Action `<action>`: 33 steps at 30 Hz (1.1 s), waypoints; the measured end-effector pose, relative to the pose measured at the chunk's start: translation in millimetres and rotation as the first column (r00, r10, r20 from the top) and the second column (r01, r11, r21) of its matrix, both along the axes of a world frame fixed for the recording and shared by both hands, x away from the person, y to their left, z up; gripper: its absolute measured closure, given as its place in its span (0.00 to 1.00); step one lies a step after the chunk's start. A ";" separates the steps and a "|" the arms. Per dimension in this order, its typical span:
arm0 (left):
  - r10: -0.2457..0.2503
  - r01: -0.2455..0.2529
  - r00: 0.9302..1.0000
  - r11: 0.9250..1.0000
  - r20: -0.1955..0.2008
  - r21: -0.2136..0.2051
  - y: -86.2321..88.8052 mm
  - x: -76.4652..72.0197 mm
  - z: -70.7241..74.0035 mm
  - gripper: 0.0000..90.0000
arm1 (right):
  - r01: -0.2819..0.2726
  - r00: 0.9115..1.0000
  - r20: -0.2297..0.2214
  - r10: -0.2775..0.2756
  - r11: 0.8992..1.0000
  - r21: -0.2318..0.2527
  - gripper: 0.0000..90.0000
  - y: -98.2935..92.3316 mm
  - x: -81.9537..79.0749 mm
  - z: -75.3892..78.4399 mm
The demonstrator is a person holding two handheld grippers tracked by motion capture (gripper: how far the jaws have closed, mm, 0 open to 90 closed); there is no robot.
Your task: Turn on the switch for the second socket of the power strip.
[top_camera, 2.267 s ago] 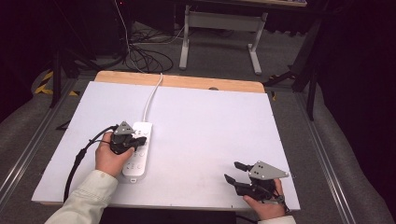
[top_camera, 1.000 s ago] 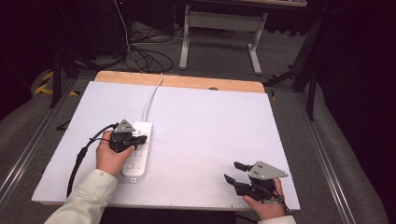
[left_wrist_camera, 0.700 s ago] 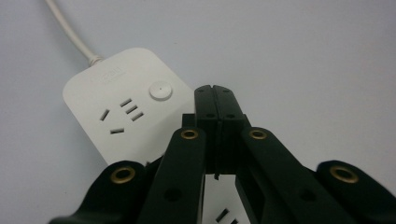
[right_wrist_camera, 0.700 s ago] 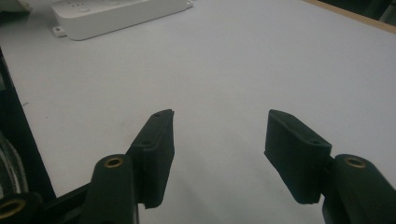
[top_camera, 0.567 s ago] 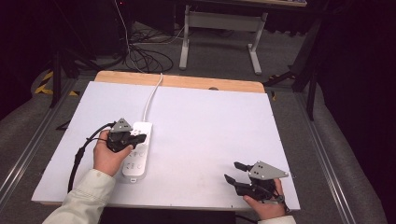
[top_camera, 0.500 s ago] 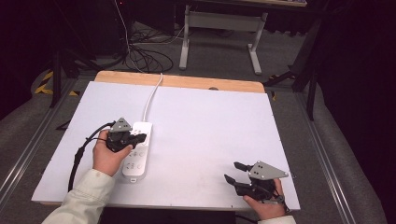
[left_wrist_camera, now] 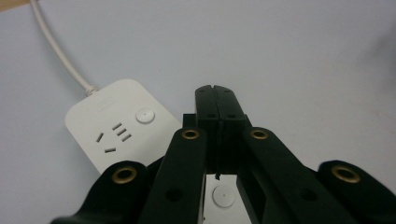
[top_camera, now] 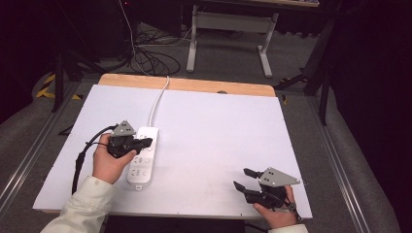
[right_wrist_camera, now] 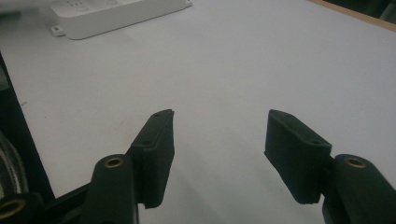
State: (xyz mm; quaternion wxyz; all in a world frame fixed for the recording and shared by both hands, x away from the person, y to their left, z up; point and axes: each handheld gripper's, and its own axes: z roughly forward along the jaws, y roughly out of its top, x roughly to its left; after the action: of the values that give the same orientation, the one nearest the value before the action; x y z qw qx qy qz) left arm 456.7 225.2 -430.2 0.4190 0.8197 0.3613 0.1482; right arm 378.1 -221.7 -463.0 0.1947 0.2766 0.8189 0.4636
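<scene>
High view: one white power strip lies on the table, left of centre, with one white cord running to the far edge. The left gripper hovers over the strip; the right gripper rests near the front right corner.

Left gripper view: two fingers pressed together, empty, above the strip, where one round button shows.

Right gripper view: two fingers spread apart, nothing between them; strip well beyond.

The left gripper rises from the bottom of the frame, jaws pressed together on nothing. A white power strip lies at lower left on the pale surface, partly behind the jaws. Its cord runs to the upper left corner.
</scene>
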 end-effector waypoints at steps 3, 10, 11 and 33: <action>0.000 -0.001 1.000 1.000 -0.002 -0.020 0.3 -1.2 0.9 1.00 | 0.001 1.000 0.001 -0.001 1.000 -0.003 0.48 0.0 -0.4 0.2; 0.010 -0.009 0.999 0.999 0.036 -0.037 0.7 -9.9 12.7 0.74 | 0.000 1.000 0.001 0.000 1.000 0.001 0.48 -0.2 -0.4 0.2; 0.008 -0.006 0.999 0.999 0.043 -0.035 0.6 -11.1 14.1 0.72 | 0.001 1.000 0.001 -0.001 1.000 0.000 0.48 -0.4 -0.4 0.3; -0.036 0.055 0.986 0.992 0.161 -0.117 19.0 -61.1 41.1 0.19 | 0.000 1.000 0.003 0.000 1.000 0.006 0.47 -0.2 -1.5 0.7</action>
State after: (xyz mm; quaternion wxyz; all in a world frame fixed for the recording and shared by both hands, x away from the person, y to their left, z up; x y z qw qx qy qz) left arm 395.6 244.3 -389.1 0.4986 0.7865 0.3164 0.1810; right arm 376.7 -221.9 -462.3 0.1951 0.2766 0.8172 0.4665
